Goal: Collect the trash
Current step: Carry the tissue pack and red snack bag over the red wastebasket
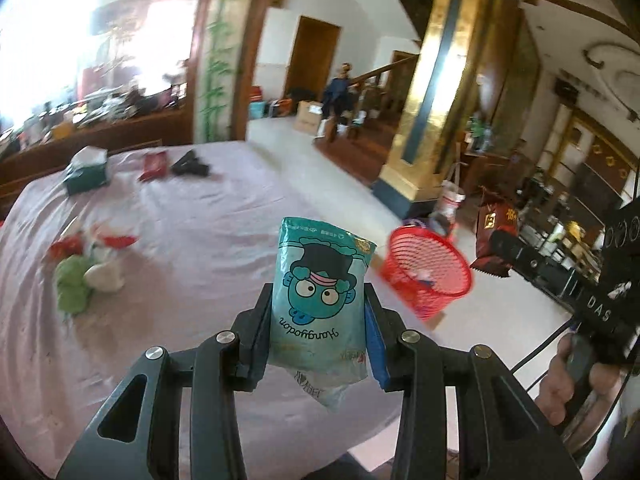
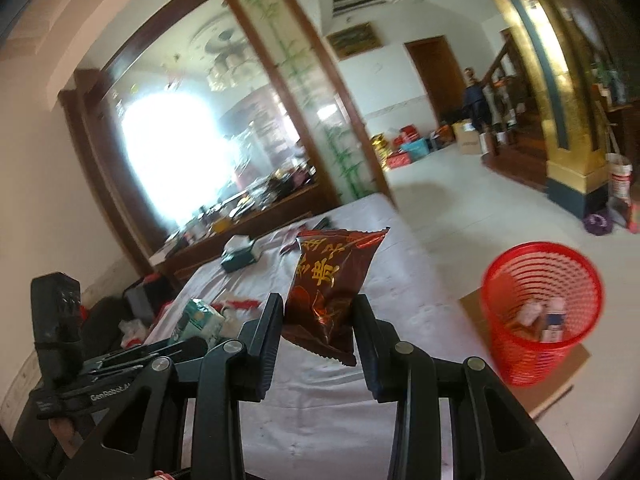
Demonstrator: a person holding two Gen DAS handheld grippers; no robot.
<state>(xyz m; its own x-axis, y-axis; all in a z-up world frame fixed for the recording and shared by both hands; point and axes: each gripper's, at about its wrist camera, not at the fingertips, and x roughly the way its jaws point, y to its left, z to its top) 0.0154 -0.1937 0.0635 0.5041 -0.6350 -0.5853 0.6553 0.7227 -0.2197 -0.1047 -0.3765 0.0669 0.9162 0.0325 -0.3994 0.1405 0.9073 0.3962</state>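
My left gripper [image 1: 318,312] is shut on a teal cartoon tissue pack [image 1: 320,292], held above the pink-clothed table [image 1: 180,240]. My right gripper [image 2: 318,312] is shut on a dark red snack bag [image 2: 332,284], also above the table [image 2: 320,412]. The red mesh basket [image 1: 426,266] stands on the floor to the right of the table; in the right wrist view the basket [image 2: 540,308] sits on cardboard and holds several scraps. The right gripper with its red bag [image 1: 496,236] shows in the left wrist view; the left gripper with its teal pack [image 2: 198,320] shows at lower left in the right wrist view.
On the table lie a green cloth with red and white scraps [image 1: 86,260], a green tissue box [image 1: 86,172], a red packet [image 1: 154,165] and a black object [image 1: 190,164]. A gold pillar [image 1: 436,92] and boxes stand beyond the basket.
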